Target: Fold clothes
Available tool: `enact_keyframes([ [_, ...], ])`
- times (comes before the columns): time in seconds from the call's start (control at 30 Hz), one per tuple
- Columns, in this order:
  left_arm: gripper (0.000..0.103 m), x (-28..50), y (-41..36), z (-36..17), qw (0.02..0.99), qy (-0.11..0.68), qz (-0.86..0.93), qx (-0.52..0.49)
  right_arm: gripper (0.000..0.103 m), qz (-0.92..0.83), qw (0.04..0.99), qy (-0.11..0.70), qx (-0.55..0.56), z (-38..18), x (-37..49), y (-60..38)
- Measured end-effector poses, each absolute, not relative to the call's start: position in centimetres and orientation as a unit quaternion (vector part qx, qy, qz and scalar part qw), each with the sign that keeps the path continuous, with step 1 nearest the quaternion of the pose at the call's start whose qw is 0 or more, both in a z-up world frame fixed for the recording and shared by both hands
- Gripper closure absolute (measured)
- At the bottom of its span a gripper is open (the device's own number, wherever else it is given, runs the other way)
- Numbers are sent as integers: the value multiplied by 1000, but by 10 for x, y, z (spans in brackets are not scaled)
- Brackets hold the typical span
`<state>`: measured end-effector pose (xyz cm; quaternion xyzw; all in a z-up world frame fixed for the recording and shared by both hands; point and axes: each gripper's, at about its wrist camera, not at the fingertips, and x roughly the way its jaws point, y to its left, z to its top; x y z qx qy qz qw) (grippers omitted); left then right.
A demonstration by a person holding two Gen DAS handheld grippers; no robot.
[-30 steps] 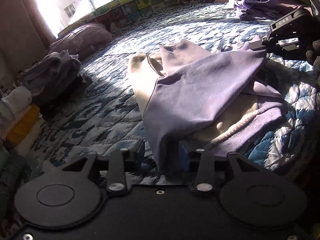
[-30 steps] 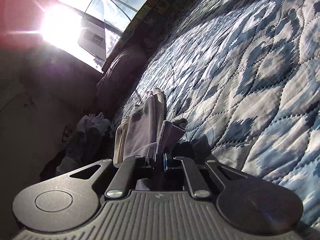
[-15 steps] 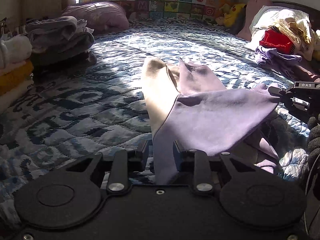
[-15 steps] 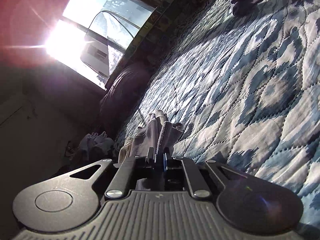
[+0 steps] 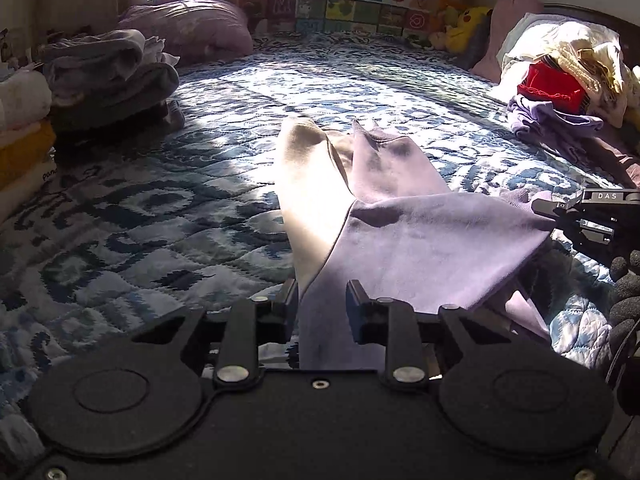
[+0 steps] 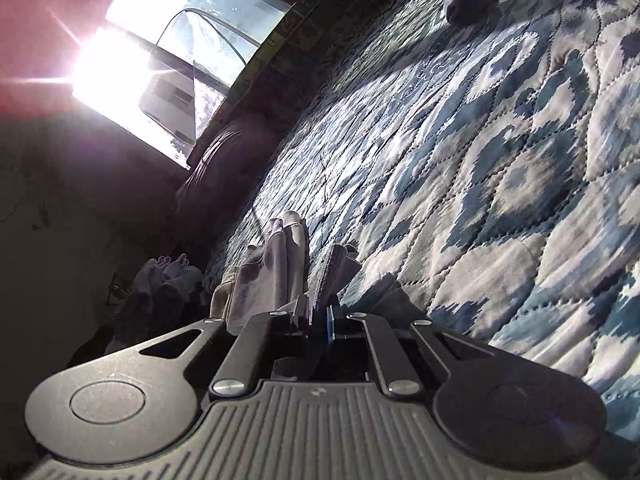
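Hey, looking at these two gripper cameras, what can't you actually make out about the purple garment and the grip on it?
- Left wrist view: where the left gripper pinches the purple garment is hidden; the cloth drapes over the gap.
- Left wrist view: the right gripper is cut off by the frame edge.
- Right wrist view: window glare leaves the garment dark, its shape unreadable.
- Garment type: folds hide it.

The left gripper is matte black plastic: two round raised discs near the camera, flat link arms pinned with silver screw heads, and square-tipped black fingers. The right gripper has the same discs and silver pivots, but its near body is ribbed grey-black, with a blue pad on one finger. From the left camera, its side reads "DAS" in white, beside a dark knobbly glove.
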<state>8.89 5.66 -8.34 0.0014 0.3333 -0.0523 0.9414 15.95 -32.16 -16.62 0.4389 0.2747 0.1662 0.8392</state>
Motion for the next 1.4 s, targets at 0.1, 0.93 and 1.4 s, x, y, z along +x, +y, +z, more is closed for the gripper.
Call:
enact_keyframes([
  [0.1, 77, 118, 57, -80, 943, 330, -50, 3, 93, 161, 836, 283, 441, -168, 160, -319],
  [0.93, 74, 349, 52, -109, 932, 346, -105, 18, 90, 137, 804, 309, 490, -187, 166, -321],
  [1.4, 40, 192, 56, -66, 939, 312, -119, -82, 76, 115, 827, 268, 480, -186, 158, -326],
])
